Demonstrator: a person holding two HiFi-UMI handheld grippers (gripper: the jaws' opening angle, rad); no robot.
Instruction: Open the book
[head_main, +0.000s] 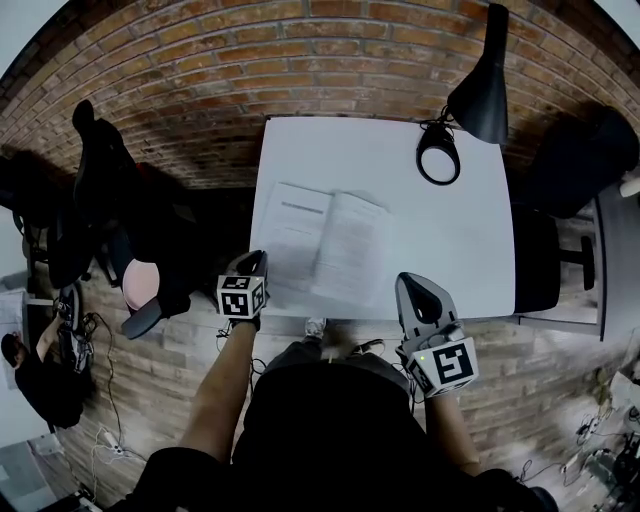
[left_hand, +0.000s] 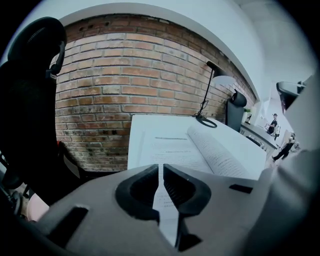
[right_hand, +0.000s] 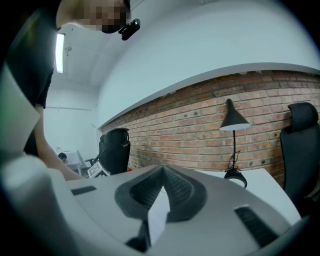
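Observation:
The book (head_main: 325, 245) lies open on the white table (head_main: 470, 250), its two pages spread flat with a rise at the spine. In the left gripper view the book (left_hand: 190, 147) shows printed pages just beyond the jaws. My left gripper (head_main: 255, 260) is at the book's near left edge, and its jaws (left_hand: 160, 167) are shut with nothing between them. My right gripper (head_main: 408, 282) hangs off the table's near edge, right of the book and apart from it. Its jaws (right_hand: 162, 170) are shut and empty.
A black desk lamp (head_main: 480, 90) with a ring base (head_main: 438, 155) stands at the table's far right corner. Black office chairs sit left (head_main: 95, 190) and right (head_main: 585, 160) of the table. A brick wall runs behind it. A person (head_main: 30, 375) is on the floor at the left.

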